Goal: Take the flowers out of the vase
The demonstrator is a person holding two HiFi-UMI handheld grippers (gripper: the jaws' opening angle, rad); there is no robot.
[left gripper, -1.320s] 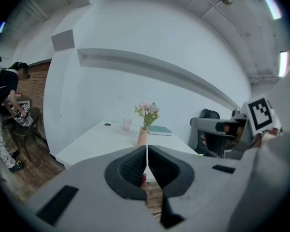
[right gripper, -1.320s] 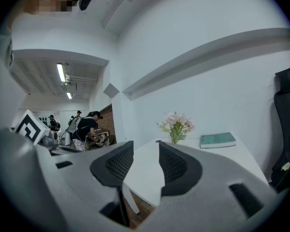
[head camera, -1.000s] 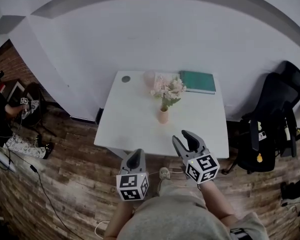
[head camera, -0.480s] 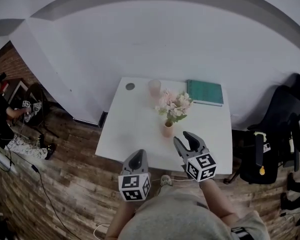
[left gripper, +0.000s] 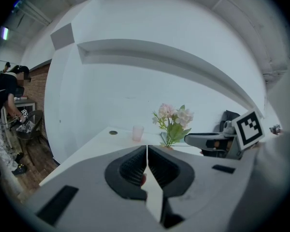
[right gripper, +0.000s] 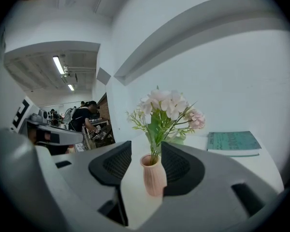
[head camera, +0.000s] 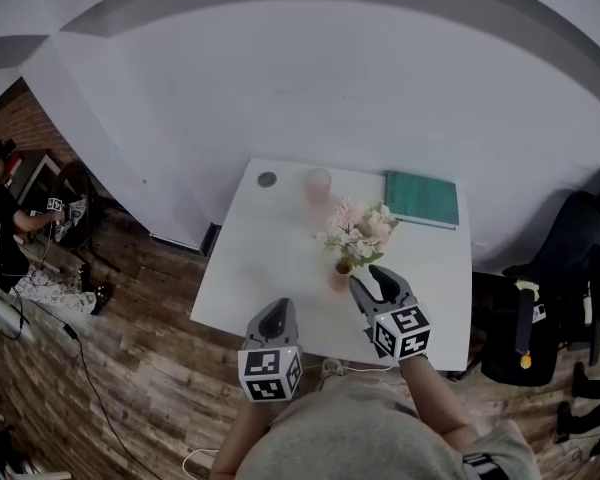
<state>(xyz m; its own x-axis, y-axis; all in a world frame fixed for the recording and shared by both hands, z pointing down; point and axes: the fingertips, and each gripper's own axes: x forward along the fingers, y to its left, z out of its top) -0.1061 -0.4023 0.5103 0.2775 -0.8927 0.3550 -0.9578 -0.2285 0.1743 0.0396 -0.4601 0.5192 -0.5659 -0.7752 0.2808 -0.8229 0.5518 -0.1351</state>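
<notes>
Nothing is out yet: the flowers [head camera: 358,230] stand in the pink vase [head camera: 341,273] on the bench [head camera: 260,258]. The right gripper [head camera: 373,284] is opening its jaws, the vase between them (no contact). The left gripper [head camera: 272,318] is pressed together, empty.

Black chair [head camera: 552,303] half off the head view's right edge; vase [left gripper: 167,147] foot behind the left tool [left gripper: 147,151]

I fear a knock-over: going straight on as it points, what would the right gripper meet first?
Likely the vase: it stands upright in line between the right gripper's opening jaws, pads not touching it. Depth is unclear.
</notes>
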